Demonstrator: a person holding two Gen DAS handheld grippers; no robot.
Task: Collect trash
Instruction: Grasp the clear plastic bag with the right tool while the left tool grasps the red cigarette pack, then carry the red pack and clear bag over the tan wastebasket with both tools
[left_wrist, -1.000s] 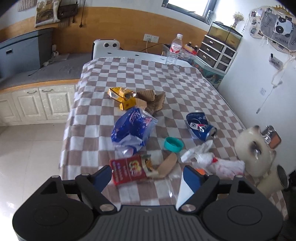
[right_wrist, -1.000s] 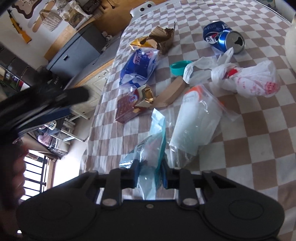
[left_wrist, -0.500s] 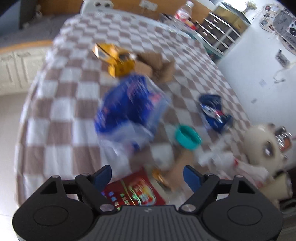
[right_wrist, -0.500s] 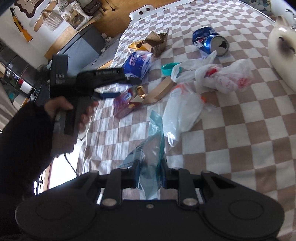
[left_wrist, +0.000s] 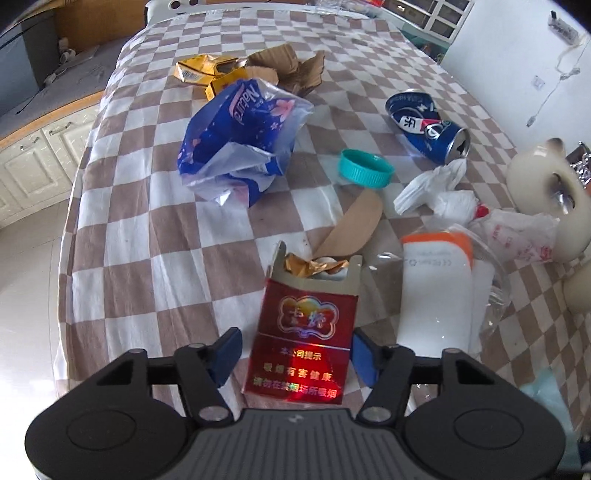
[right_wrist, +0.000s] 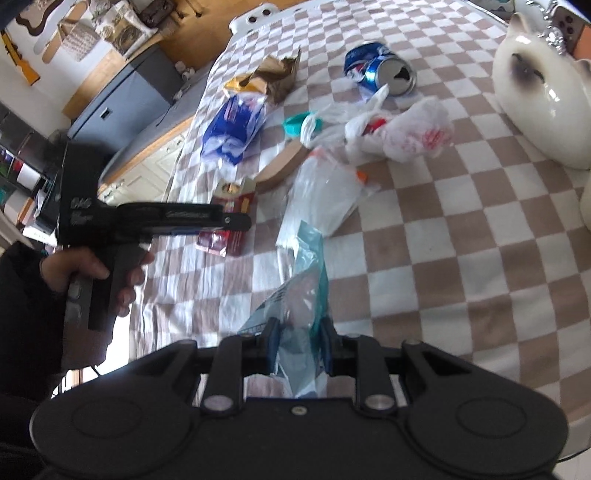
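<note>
A red cigarette pack (left_wrist: 303, 332) with its torn top open lies on the checked tablecloth (left_wrist: 147, 206). My left gripper (left_wrist: 295, 356) points down over it, with the pack between its blue fingers (left_wrist: 225, 354). The jaws are closing, and a gap still shows on the left side. In the right wrist view the left gripper (right_wrist: 236, 221) shows side-on over the pack (right_wrist: 229, 240), held by a hand (right_wrist: 92, 269). My right gripper (right_wrist: 298, 343) is shut on a clear teal plastic bag (right_wrist: 299, 295).
More litter lies beyond: blue tissue wrapper (left_wrist: 243, 136), crushed blue can (left_wrist: 428, 125), teal cap (left_wrist: 365, 168), yellow box (left_wrist: 207, 70), torn cardboard (left_wrist: 291, 70), white plastic bags (left_wrist: 461, 206), clear bag with a white item (left_wrist: 439, 291). A ceramic cat (left_wrist: 543, 199) stands at the right. The table drops off on the left.
My left gripper has come down and forward onto the red pack, which now sits between its fingers, and the jaws have narrowed. The right gripper has shifted sideways, still gripping the bag.
</note>
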